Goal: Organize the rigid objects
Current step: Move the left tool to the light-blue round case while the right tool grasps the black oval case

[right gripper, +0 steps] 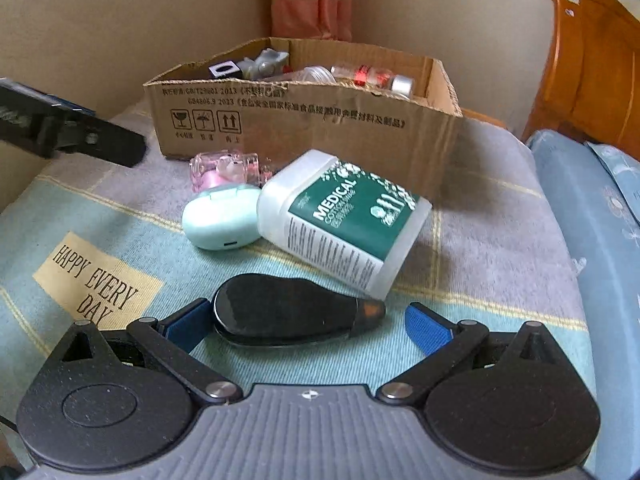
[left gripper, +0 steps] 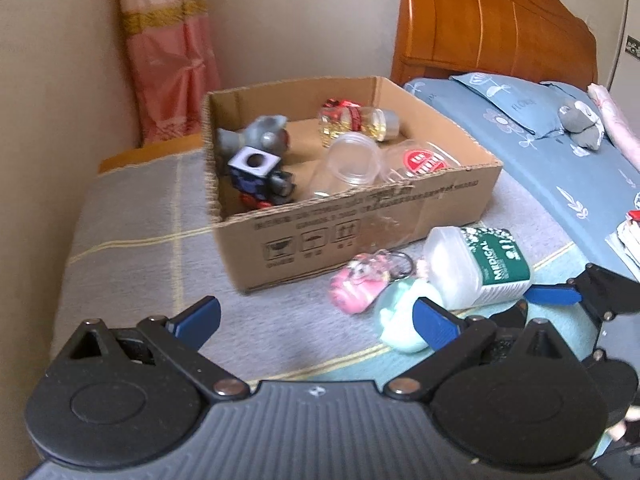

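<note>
A cardboard box [left gripper: 460, 196] sits on a grey-blue blanket and holds a grey toy, a black cube [left gripper: 252, 166], clear cups and a small bottle. In front of it lie a pink keychain toy [left gripper: 360, 280], a mint earbud case [right gripper: 222, 218] and a white-green medical cotton swab tub [right gripper: 344, 216] on its side. A flat black oval device [right gripper: 288, 310] lies between the fingers of my open right gripper [right gripper: 316, 320], which are apart from it. My left gripper [left gripper: 316, 316] is open and empty above the blanket. The right gripper also shows in the left view [left gripper: 592, 292].
A wooden headboard [left gripper: 492, 24] and a blue bed with a pillow [left gripper: 516, 104] lie to the right. A pink curtain [left gripper: 172, 48] hangs in the wall corner behind the box. The blanket carries a "HAPPY EVERY DAY" patch [right gripper: 96, 280].
</note>
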`<move>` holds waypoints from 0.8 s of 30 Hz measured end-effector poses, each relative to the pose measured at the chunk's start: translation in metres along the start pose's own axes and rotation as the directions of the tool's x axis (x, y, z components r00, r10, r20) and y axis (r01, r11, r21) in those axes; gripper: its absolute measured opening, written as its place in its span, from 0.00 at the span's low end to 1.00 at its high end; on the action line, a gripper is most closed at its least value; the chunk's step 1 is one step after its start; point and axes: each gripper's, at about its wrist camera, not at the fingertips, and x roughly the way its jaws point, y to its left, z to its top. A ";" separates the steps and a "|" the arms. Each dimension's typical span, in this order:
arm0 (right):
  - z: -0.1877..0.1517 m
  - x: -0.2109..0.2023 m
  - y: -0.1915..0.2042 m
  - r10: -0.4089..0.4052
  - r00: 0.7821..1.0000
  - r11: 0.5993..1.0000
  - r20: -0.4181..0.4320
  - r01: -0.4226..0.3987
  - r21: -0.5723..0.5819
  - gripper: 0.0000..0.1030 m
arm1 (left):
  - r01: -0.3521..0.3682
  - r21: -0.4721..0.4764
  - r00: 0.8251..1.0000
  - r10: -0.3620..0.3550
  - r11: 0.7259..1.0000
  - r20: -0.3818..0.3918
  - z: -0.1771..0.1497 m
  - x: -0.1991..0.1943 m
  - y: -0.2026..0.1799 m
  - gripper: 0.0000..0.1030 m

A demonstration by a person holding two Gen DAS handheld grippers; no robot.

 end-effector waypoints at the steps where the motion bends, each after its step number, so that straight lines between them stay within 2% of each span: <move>1: -0.001 0.000 -0.002 0.006 1.000 1.000 0.010 -0.006 -0.006 1.00 | 0.005 -0.002 1.000 -0.005 1.000 -0.004 0.002 0.004 -0.003 0.99; 13: -0.006 -0.001 -0.002 -0.003 0.998 1.000 0.058 0.003 0.002 1.00 | 0.036 -0.078 0.996 -0.042 0.996 -0.081 0.011 0.062 -0.019 0.99; 16: -0.007 -0.001 -0.003 -0.006 0.998 1.000 0.064 0.006 0.005 1.00 | 0.054 -0.105 0.993 -0.064 0.993 -0.095 0.008 0.065 -0.016 0.99; 24: -0.007 -0.001 -0.005 -0.005 0.998 1.000 0.068 0.004 0.004 1.00 | 0.040 -0.066 0.994 -0.046 0.997 -0.103 -0.004 0.048 -0.003 0.99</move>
